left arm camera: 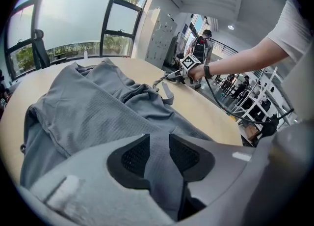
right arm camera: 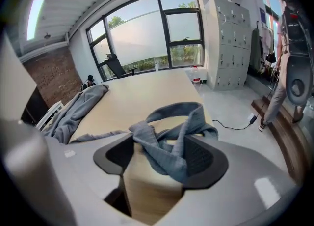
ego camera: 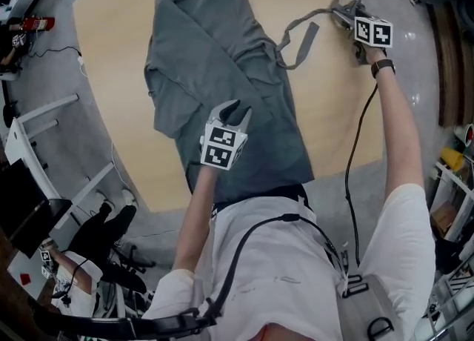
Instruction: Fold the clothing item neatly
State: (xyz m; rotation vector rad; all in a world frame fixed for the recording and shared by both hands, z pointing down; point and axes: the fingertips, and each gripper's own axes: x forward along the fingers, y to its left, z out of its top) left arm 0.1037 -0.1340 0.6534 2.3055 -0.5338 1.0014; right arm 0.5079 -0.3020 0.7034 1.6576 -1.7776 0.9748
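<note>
Left gripper [left arm camera: 159, 152] is clamped on the garment [ego camera: 215, 58] (middle of the table [ego camera: 111, 73]); right gripper [right arm camera: 159, 155] is spread, a strap [right arm camera: 147, 139] lying loose between its jaws, near the table edge.

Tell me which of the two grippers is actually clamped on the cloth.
The left gripper: its jaws pinch a fold of the grey garment. The right gripper stands open, with the garment's strap lying loose between its jaws.
</note>
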